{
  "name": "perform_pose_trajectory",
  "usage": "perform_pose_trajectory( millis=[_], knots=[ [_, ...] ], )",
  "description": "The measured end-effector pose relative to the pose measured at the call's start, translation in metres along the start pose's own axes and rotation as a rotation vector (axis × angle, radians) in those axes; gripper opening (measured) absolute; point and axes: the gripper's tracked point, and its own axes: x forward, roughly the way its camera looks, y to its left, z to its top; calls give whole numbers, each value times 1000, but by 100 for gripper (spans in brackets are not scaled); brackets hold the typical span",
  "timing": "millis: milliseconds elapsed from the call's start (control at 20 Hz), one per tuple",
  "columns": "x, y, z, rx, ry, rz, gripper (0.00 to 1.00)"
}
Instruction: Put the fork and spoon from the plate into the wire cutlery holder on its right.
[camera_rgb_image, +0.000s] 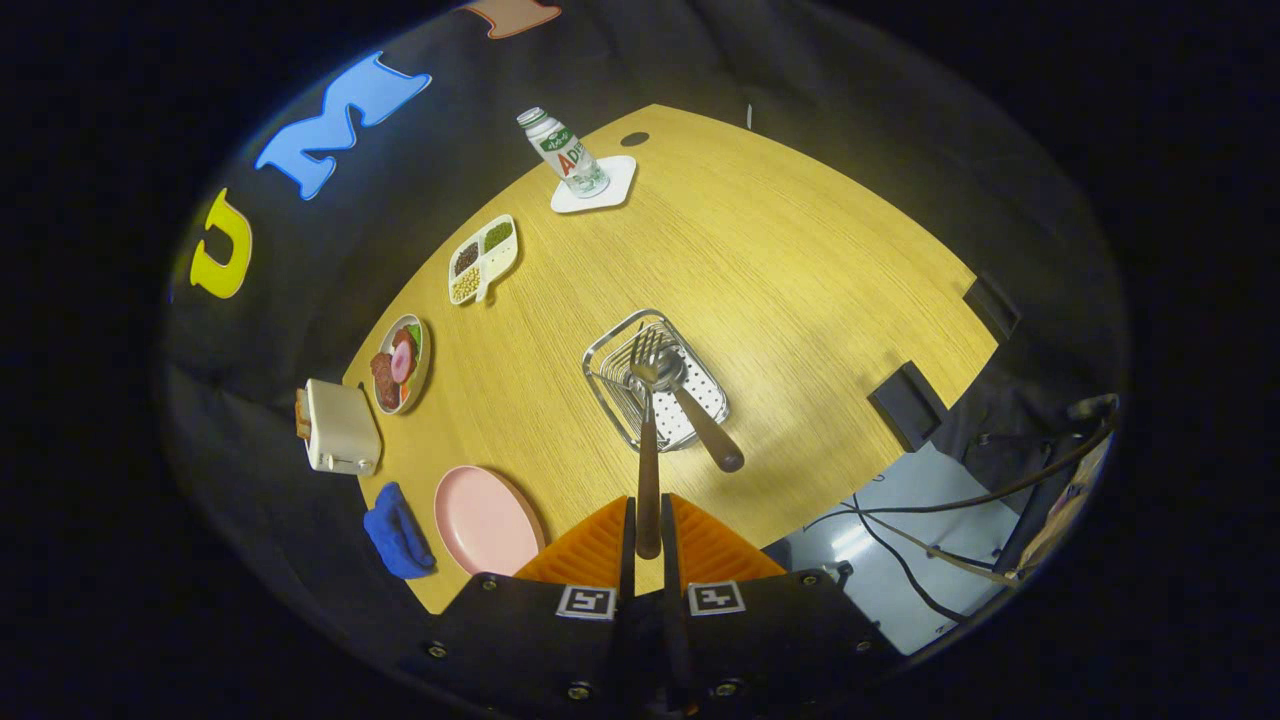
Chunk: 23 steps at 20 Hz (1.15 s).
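Gripper (648, 540): orange ribbed jaws clenched on the brown wooden handle of the metal fork (648, 440), one pad on each side. Fork runs straight ahead from the jaws; its tines lie over the rim of the wire cutlery holder (612, 345).

Near left of the jaws: round, smooth pink plate (480, 520), bare, close to the near edge of the surface. A crumpled blue cloth (398, 532) lies just left of it at the edge.

Ahead: chrome wire cutlery holder, rectangular with rounded corners and a perforated white base. The metal spoon with brown wooden handle (700, 415) rests inside, bowl down, handle leaning out over the near right rim.

Light wood-grain surface (800, 270): wide open room right of and beyond the holder.

Left edge, near to far: cream toaster (340, 428), plate of food (402, 362), white divided dish of beans (484, 258). Far: plastic bottle (562, 150) upright on a white coaster (598, 188).
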Motion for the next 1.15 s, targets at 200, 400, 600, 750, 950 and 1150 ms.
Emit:
perform_pose_trajectory(
  millis=[200, 400, 600, 750, 950, 1150],
  knots=[
    [-14, 10, 23, -38, -110, 17, 12],
    [-41, 29, 65, -100, -316, 46, 12],
    [-87, 51, 107, -163, -578, 64, 12],
    [-128, 67, 128, -235, -783, 51, 12],
    [-186, 92, 144, -330, -1028, 31, 12],
    [-230, 108, 151, -355, -1185, 43, 12]
  ],
)
